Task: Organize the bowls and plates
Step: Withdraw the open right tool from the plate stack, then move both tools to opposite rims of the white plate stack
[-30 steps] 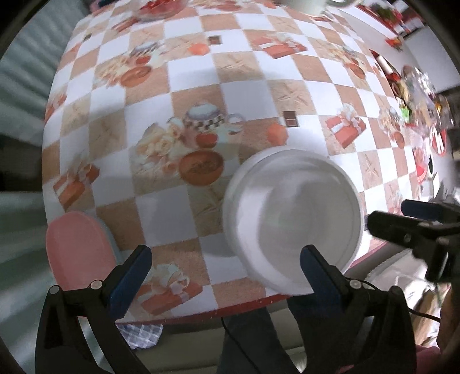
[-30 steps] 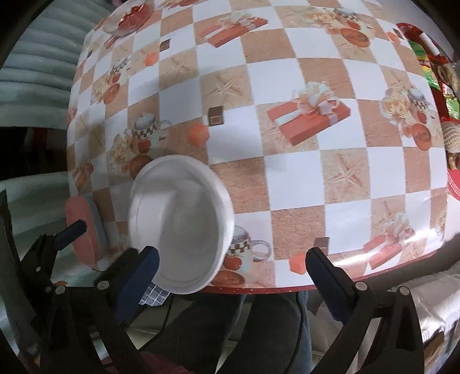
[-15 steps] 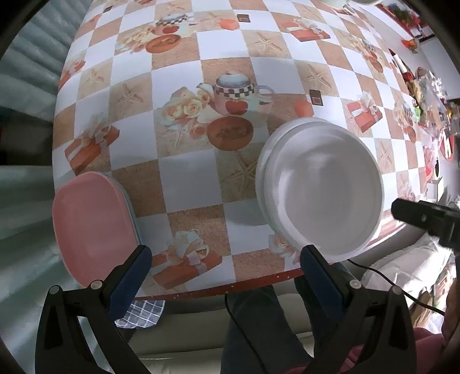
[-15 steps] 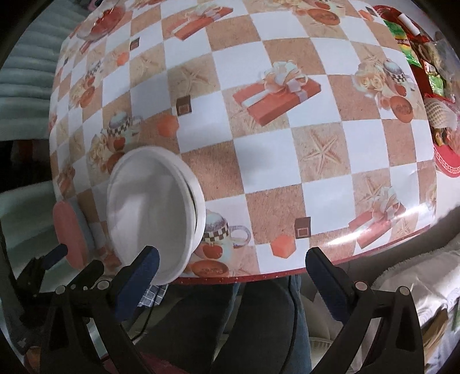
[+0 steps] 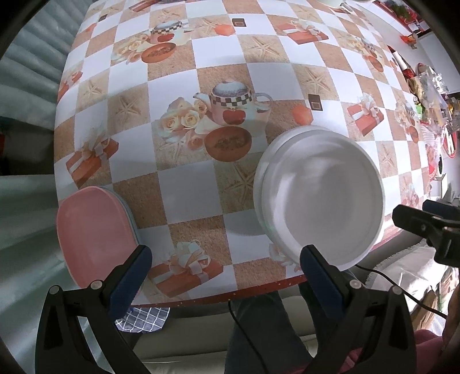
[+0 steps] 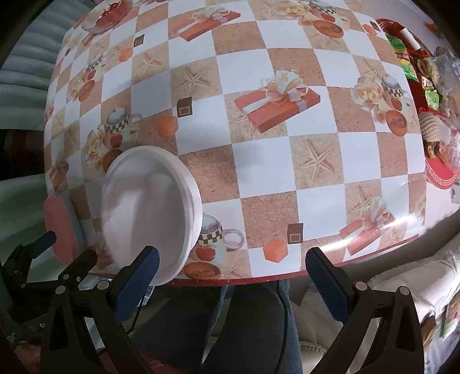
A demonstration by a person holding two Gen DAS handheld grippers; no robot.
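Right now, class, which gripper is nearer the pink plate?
Left. The left gripper hangs just beside the pink plate; the right gripper is beyond the white plates.

White plate stack (image 5: 322, 198): inner surface smeared by blur, count of plates unclear. Pink plate (image 6: 59, 227): mostly hidden behind white stack and left gripper (image 6: 43, 259) in right wrist view. Cluttered items (image 5: 431, 95) at table's far right: too small, distorted to identify. Glass bowl (image 6: 107, 15) cut by top edge.
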